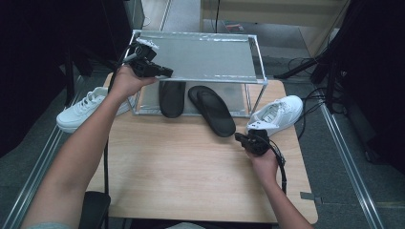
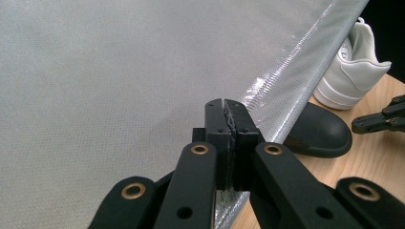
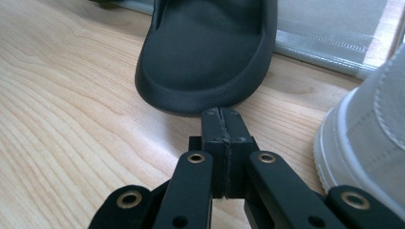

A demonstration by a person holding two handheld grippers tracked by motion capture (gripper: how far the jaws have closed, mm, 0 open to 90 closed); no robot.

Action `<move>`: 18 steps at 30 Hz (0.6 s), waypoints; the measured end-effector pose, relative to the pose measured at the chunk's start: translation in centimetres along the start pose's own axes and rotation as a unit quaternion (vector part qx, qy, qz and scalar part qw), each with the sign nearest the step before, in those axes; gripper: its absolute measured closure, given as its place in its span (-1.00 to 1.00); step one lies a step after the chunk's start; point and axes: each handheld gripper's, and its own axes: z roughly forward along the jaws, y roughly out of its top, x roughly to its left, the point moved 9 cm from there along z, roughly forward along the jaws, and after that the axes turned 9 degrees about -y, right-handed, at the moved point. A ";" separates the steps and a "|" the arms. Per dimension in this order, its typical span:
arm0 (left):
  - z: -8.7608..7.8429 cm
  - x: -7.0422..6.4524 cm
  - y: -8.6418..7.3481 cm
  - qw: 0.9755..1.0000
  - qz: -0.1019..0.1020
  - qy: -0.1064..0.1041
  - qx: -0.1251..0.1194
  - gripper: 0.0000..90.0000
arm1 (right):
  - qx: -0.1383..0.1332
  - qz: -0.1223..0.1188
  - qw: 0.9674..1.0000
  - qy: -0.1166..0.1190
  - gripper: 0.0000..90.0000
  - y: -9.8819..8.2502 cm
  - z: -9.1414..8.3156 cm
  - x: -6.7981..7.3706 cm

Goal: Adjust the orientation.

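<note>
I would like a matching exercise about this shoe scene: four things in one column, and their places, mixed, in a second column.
Things:
1. left gripper
2. right gripper
3. left white sneaker
4. slanted black slipper

Places:
A. hanging over the table's left edge
B. just before the slipper's near end, jaws shut
C. at the shelf top's front left edge, jaws shut
D. half out from under the shelf

Pairs: 1-C, 2-B, 3-A, 4-D

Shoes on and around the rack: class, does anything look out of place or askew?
Yes. One white sneaker hangs off the table's left edge, far from its partner at the right. One black slipper lies slanted, sticking out from under the rack, while the other slipper sits straight beneath it.
</note>
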 end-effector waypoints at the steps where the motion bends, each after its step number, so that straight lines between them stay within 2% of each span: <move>1: 0.0 0.0 0.0 1.000 0.000 0.000 0.000 0.99 | 0.001 0.000 1.000 0.000 1.00 0.0 0.1 0.0; 8: 0.0 0.0 0.0 1.000 0.001 0.000 0.000 0.99 | 0.003 0.004 1.000 0.003 1.00 0.5 1.0 0.5; 18: 0.0 0.0 0.0 1.000 0.001 0.002 0.000 0.99 | 0.004 0.003 1.000 0.015 1.00 1.8 2.4 2.2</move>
